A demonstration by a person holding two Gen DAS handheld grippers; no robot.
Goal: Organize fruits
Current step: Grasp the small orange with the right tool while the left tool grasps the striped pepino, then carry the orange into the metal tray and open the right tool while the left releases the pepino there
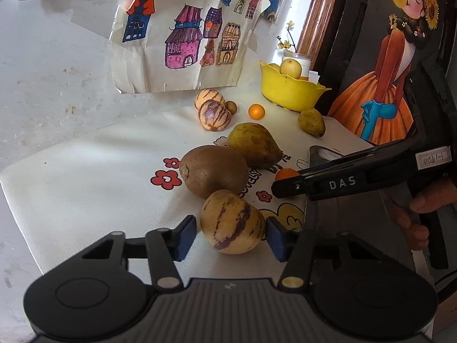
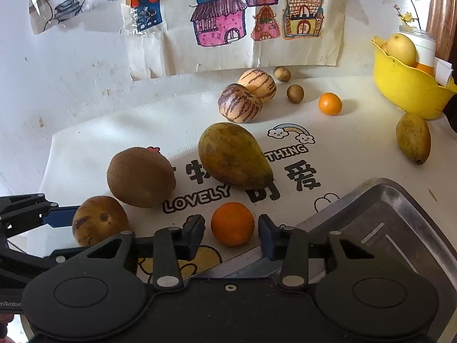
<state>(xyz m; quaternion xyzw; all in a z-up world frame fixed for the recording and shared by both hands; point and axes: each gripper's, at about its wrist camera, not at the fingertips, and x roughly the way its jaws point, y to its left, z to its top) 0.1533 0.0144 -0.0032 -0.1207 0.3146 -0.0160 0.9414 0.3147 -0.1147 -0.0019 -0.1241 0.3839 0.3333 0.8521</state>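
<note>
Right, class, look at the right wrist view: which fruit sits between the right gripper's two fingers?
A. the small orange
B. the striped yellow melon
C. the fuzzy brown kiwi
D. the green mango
A. In the right wrist view the small orange lies between the fingers of the right gripper, with a slight gap on each side, while the kiwi and mango lie farther back on the cloth.
</note>
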